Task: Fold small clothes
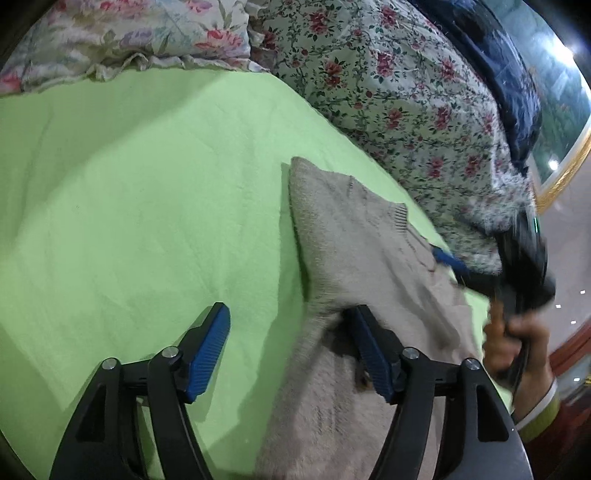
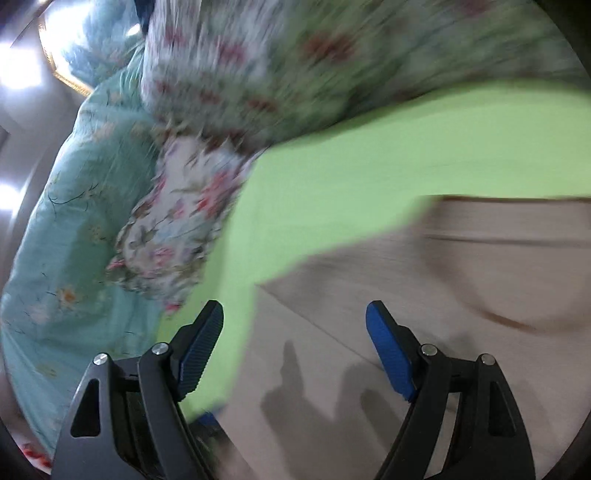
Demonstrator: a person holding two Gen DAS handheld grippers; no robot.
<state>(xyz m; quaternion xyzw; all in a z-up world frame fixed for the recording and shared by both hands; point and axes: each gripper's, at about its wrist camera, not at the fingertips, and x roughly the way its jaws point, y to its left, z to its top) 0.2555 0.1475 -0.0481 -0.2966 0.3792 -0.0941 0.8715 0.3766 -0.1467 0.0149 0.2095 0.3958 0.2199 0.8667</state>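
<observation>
A beige knit sweater lies on a light green sheet. My left gripper is open, its jaws wide apart over the sweater's left edge, holding nothing. In the left wrist view the right gripper shows at the sweater's far right edge, held by a hand; its blue fingertip touches the knit. In the blurred right wrist view the sweater fills the lower right, and my right gripper is open above its edge, empty.
Floral bedding is piled along the far side, with a floral pillow at the back left and a dark blue blanket beyond. A teal quilt and floral pillow lie left of the right gripper.
</observation>
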